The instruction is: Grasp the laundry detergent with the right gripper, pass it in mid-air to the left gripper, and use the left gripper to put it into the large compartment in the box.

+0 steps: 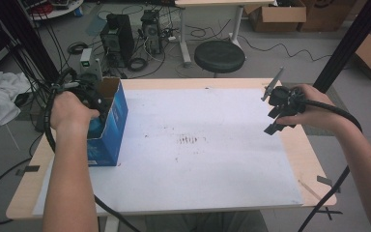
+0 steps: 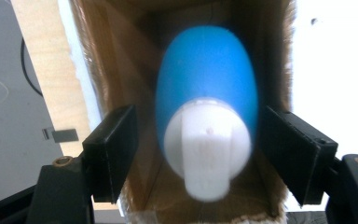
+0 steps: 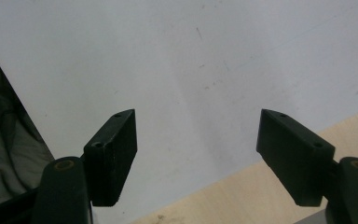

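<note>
the left gripper (image 2: 198, 140) sits at the open top of the blue box (image 1: 110, 126) at the table's (image 1: 314, 169) left edge, jaws spread wide and clear of the bottle (image 2: 206, 100) between them. the bottle (blue body, white cap toward the camera) lies inside the box's brown interior. the right gripper (image 3: 196, 144) hangs over the right side of the white sheet (image 1: 198, 159), near the bare wood edge, jaws parted, nothing between them. a black stool (image 1: 219, 56) stands beyond the table.
</note>
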`<state>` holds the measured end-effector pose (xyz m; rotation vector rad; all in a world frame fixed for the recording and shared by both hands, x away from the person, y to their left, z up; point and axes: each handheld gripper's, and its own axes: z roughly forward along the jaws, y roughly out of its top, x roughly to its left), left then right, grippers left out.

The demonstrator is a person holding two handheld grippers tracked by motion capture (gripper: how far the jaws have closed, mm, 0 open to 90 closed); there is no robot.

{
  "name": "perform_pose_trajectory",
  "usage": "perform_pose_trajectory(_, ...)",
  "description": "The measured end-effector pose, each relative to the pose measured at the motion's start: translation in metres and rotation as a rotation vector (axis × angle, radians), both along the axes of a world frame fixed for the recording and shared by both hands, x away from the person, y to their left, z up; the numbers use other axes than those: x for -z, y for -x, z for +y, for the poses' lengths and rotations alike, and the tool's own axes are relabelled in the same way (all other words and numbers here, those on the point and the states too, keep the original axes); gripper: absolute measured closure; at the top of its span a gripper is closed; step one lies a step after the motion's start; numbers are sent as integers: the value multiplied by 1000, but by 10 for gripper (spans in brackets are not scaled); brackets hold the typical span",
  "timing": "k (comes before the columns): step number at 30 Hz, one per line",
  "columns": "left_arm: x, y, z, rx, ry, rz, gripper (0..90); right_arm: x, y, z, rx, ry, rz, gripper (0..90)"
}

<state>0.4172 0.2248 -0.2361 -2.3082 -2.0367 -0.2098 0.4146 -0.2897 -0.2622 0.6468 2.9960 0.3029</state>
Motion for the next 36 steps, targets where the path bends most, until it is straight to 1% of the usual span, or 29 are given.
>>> perform_pose_trajectory(1,0,0,0,0,0,0,275,0,0,0,0,0,0,291)
perform_pose_trajectory(2,-4,1,-1,7,-2,-7,275,0,0,1,1,-2,0,290)
perform_pose_trajectory(3,-12,2,-4,26,-12,-28,262,0,0,1,-2,-7,0,286)
perform_pose_trajectory(4,-17,3,-7,37,-18,-39,249,0,0,2,-6,-3,0,284)
perform_pose_trajectory(5,-17,3,-7,37,-18,-39,248,0,0,2,-6,-3,0,284)
perform_pose_trajectory(6,-27,4,-12,66,-14,-61,242,0,0,3,-8,0,1,282)
perform_pose_trajectory(8,-37,4,-19,99,-1,-86,231,0,0,3,-7,-1,1,281)
perform_pose_trajectory(10,-45,5,-29,136,0,-111,202,-1,-1,4,-5,-3,0,279)
perform_pose_trajectory(12,-52,6,-39,183,26,-122,190,-1,-1,4,-7,-7,1,279)
perform_pose_trajectory(14,-57,7,-51,227,35,-134,187,-2,-1,5,-9,-5,1,279)
perform_pose_trajectory(15,-57,7,-51,227,35,-134,181,-2,-1,5,-9,-5,1,279)
perform_pose_trajectory(16,-60,8,-62,272,54,-141,179,-4,-1,6,-11,-10,1,279)
perform_pose_trajectory(20,-63,9,-83,348,85,-157,165,-7,-1,10,-22,-13,-2,276)
perform_pose_trajectory(21,-63,9,-83,348,85,-157,163,-7,-1,10,-22,-13,-2,276)
perform_pose_trajectory(22,-63,10,-93,384,116,-164,163,-9,-1,11,-31,-15,-6,276)
perform_pose_trajectory(23,-63,10,-93,384,116,-164,162,-9,-1,11,-31,-15,-6,276)
perform_pose_trajectory(24,-62,12,-103,423,133,-169,159,-10,-1,13,-34,-24,-1,275)
perform_pose_trajectory(26,-61,13,-112,456,145,-171,158,-11,-1,14,-42,-22,-3,274)
perform_pose_trajectory(27,-61,13,-112,456,145,-171,157,-11,-1,14,-42,-22,-3,274)
perform_pose_trajectory(28,-58,14,-121,487,158,-171,156,-13,-1,15,-47,-22,-3,271)
perform_pose_trajectory(29,-58,14,-121,487,158,-171,157,-13,-1,15,-47,-22,-3,271)
perform_pose_trajectory(30,-56,14,-130,513,172,-166,156,-14,-1,16,-49,-20,-4,270)
perform_pose_trajectory(31,-55,14,-134,523,175,-161,156,-15,-2,15,-49,-23,-5,270)
perform_pose_trajectory(32,-53,14,-138,528,189,-157,156,-15,-2,15,-47,-25,-5,270)
perform_pose_trajectory(33,-53,14,-138,528,189,-157,157,-15,-2,15,-48,-25,-7,270)
perform_pose_trajectory(34,-50,13,-146,554,207,-157,157,-16,-2,14,-45,-24,-6,270)
perform_pose_trajectory(36,-48,12,-155,577,203,-147,157,-17,-1,14,-41,-26,-4,270)
